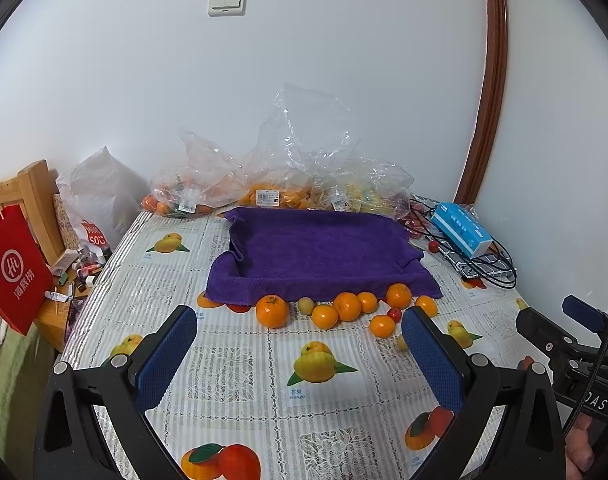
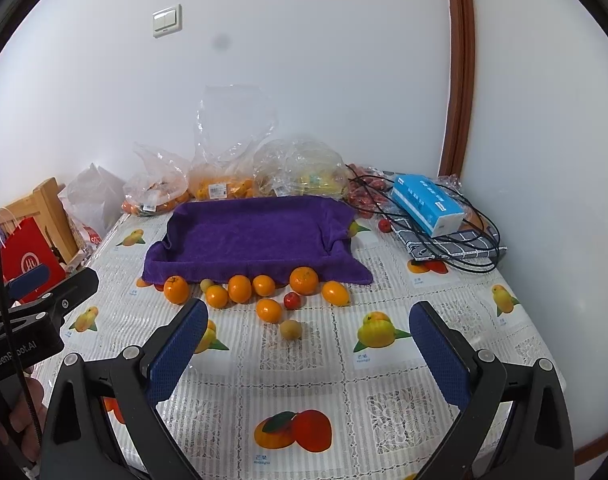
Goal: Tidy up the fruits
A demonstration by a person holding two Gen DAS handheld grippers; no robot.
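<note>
Nothing is sorted yet, by my reading — your left gripper and right gripper both hang wide apart and empty above the tablecloth, the purple-towel tray holds nothing, and the loose fruits lie along its near edge.
</note>
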